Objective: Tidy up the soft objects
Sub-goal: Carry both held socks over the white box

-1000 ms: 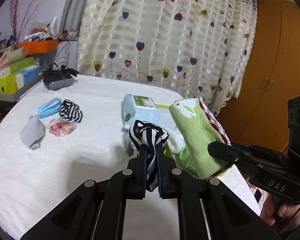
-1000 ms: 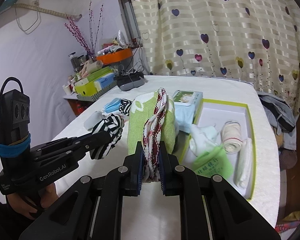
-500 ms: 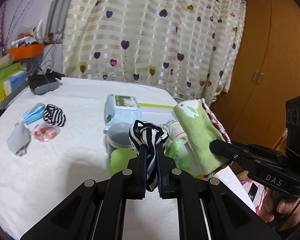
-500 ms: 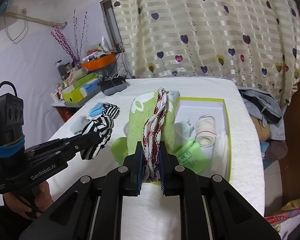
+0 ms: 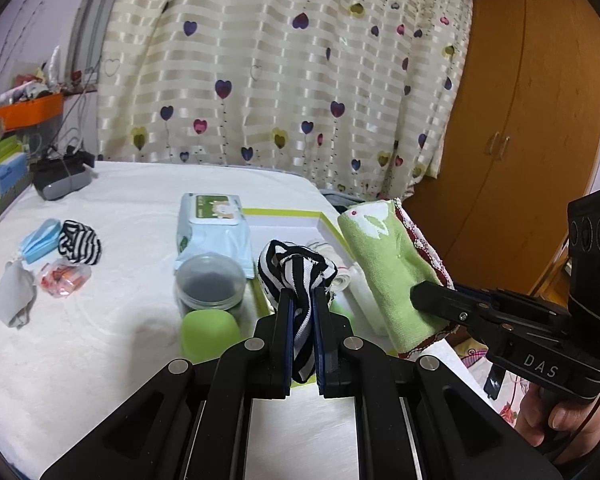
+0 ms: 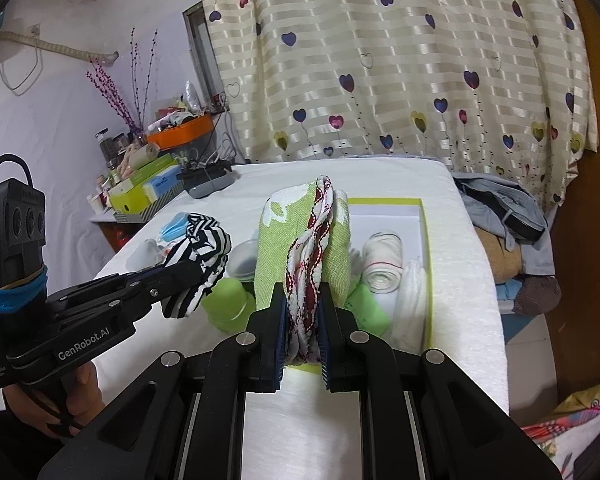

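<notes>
The left claw (image 5: 301, 298) is clamped on a bunched black-and-white striped sock (image 5: 296, 268), held up in the air just in front of the open box. Beside it, the right claw (image 6: 303, 300) pinches a folded green towel (image 6: 300, 240) by its red-and-white trimmed edge, with the towel standing upright over the near end of the same box. Each claw is on a black handle gripped by a person's hand (image 6: 60, 400).

Below them lies a shallow white box with a lime-green rim (image 6: 422, 216), resting on a white-covered counter (image 5: 120, 200). It already holds one rolled cream cloth with a red line (image 6: 382, 262), one stack of folded white cloth (image 6: 412, 300) and one green packet with printed writing (image 6: 366, 308).

Just left of the box stand one clear lidded jar with dark contents (image 5: 210, 284), one lime-green rounded lid or cup (image 5: 209, 334) and one pale blue pack of wet wipes (image 5: 212, 232).

Further left, well apart from the box, four small things wait on the counter: a second striped sock (image 5: 80, 242), one blue face mask (image 5: 40, 240), one grey sock (image 5: 14, 298) and one small clear packet with orange contents (image 5: 62, 278).

My reading is that the sorting is partly done: three soft items are boxed, two are in the claws about to go in, and the loose cluster is still to be gathered.
</notes>
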### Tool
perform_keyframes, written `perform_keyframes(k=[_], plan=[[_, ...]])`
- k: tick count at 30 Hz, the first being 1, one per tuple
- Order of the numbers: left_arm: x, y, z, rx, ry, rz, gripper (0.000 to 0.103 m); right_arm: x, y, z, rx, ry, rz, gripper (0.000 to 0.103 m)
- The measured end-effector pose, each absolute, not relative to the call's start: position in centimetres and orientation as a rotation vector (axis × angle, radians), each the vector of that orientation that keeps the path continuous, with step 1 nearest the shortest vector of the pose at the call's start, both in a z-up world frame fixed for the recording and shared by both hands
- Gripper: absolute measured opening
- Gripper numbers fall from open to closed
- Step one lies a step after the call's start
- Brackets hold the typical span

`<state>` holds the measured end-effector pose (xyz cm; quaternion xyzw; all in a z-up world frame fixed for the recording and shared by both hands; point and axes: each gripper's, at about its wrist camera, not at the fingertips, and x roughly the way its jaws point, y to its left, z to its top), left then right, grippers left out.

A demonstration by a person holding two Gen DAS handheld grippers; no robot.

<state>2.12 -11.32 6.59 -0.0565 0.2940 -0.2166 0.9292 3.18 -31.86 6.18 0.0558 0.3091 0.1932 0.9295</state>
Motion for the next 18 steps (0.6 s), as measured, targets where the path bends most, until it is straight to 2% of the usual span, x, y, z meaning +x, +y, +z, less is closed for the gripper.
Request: perform_keyframes(k=[18], plan=[[4.3, -14.3, 5.9, -0.098, 0.647, -0.502, 0.008, 4.5, -36.0, 5.1, 0.168, 0.653, 0.304, 0.014]])
